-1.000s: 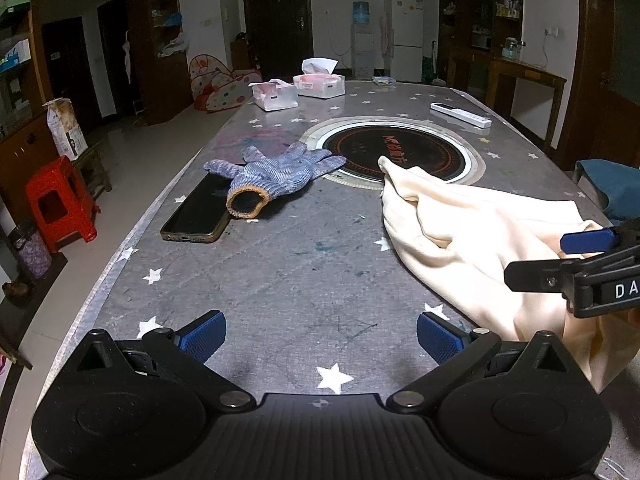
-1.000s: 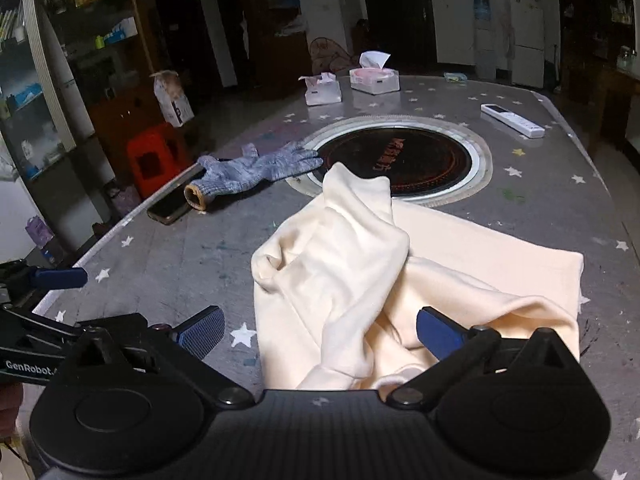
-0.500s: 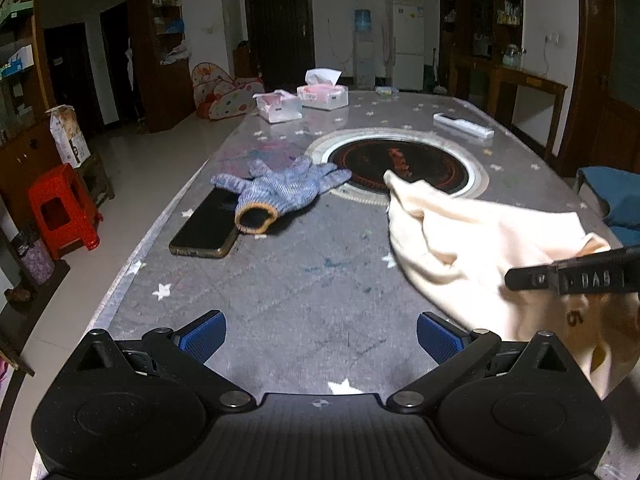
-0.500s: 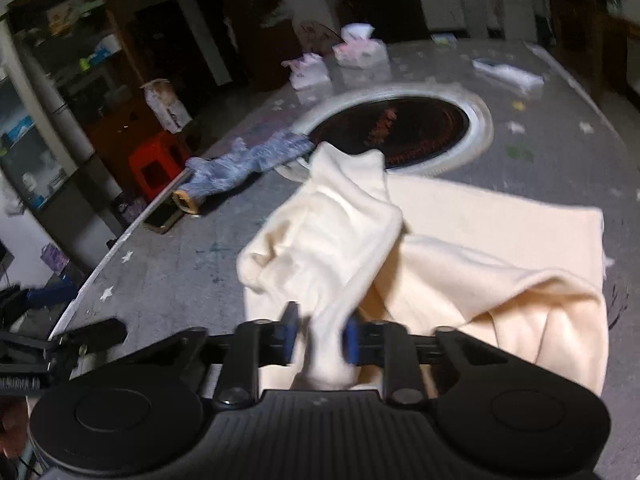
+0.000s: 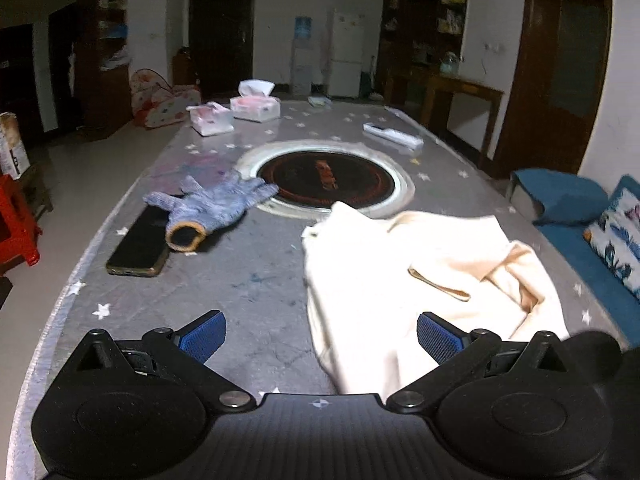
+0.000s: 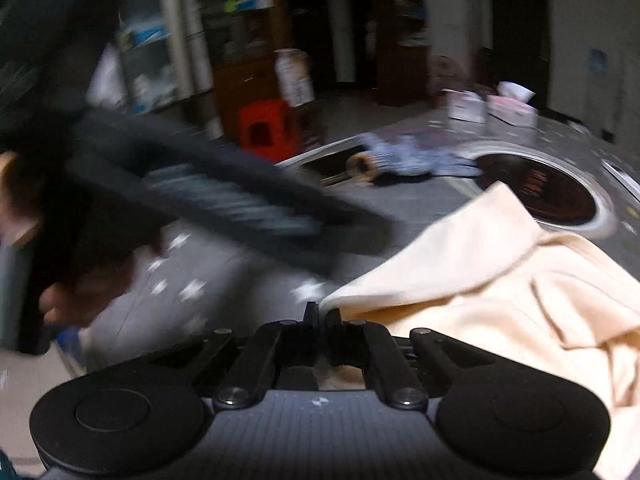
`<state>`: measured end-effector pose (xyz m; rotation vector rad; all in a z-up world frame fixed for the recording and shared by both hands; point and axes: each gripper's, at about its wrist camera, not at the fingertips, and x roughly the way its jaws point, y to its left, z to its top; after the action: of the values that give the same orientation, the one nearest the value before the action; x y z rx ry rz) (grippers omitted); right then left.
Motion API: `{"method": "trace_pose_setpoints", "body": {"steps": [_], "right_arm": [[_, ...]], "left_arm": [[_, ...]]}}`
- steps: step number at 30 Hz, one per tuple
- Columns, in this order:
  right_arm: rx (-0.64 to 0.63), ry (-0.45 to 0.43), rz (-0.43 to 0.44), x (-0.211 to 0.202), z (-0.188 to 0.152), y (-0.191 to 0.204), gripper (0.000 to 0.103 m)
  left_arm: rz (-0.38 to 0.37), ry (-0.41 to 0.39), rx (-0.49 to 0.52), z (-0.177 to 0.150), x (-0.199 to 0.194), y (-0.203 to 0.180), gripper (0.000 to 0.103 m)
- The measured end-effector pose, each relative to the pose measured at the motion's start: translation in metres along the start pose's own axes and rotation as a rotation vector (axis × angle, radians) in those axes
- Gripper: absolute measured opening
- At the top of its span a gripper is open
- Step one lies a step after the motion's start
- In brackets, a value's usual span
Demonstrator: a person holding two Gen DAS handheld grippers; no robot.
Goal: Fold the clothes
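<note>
A cream garment (image 5: 420, 276) lies crumpled on the grey starred table (image 5: 248, 280), right of centre. My left gripper (image 5: 320, 338) is open, its blue pads wide apart, with the garment's near edge lying between them. In the right wrist view my right gripper (image 6: 322, 316) is shut on a corner of the cream garment (image 6: 480, 272) and holds it lifted. The left gripper (image 6: 240, 208) crosses that view as a dark blur, held by a hand.
A blue knit glove (image 5: 212, 208) lies over a black phone (image 5: 140, 246) at the table's left. A round induction hob (image 5: 326, 178) sits mid-table. Two tissue boxes (image 5: 256, 106) and a white remote (image 5: 392, 135) lie farther back. A blue sofa (image 5: 580, 216) stands to the right.
My right gripper closed on the garment's corner and pulled it up and leftward. My left gripper moved right, so the garment's edge now lies between its open fingers.
</note>
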<state>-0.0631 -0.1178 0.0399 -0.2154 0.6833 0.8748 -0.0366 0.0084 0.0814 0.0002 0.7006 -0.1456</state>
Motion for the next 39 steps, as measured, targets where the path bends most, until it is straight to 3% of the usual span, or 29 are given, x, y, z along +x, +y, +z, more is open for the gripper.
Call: {"method": "trace_pose_setpoints", "body": {"steps": [4,7,8,12,16,23,30,33,35,39], "right_arm": [[-0.045,0.021,0.026,-0.005,-0.009,0.016,0.028],[-0.025,0.011,0.016,-0.024,-0.016,0.012,0.032],[-0.012,0.007,0.009,-0.032,-0.018,0.008,0.038],[0.043,-0.010,-0.050,-0.064,-0.028,-0.014,0.041],[0.116,-0.030,-0.203,-0.090,-0.033,-0.055,0.043],[0.218,-0.038,-0.477,-0.092,-0.029,-0.134,0.043],[0.212,0.043,-0.538,-0.057,-0.025,-0.177,0.039],[0.229,0.065,-0.518,-0.045,-0.027,-0.185,0.034],[0.236,0.071,-0.509,-0.040,-0.029,-0.187,0.021],[0.264,0.055,-0.508,-0.043,-0.031,-0.184,0.009]], "left_arm": [[-0.012,0.047,0.034,-0.005,0.016,-0.004,0.103],[-0.018,0.076,0.021,-0.008,0.028,-0.003,0.103],[-0.018,0.084,0.017,-0.008,0.031,-0.002,0.103],[0.000,0.116,0.015,-0.013,0.045,-0.001,0.102],[-0.011,0.148,0.020,-0.019,0.056,-0.002,0.099],[-0.023,0.159,0.037,-0.023,0.063,0.000,0.077],[-0.035,0.143,0.053,-0.022,0.063,0.005,0.044],[-0.041,0.137,0.054,-0.022,0.063,0.008,0.036],[-0.045,0.135,0.054,-0.022,0.063,0.008,0.033],[-0.044,0.131,0.047,-0.024,0.059,0.011,0.028]]}}
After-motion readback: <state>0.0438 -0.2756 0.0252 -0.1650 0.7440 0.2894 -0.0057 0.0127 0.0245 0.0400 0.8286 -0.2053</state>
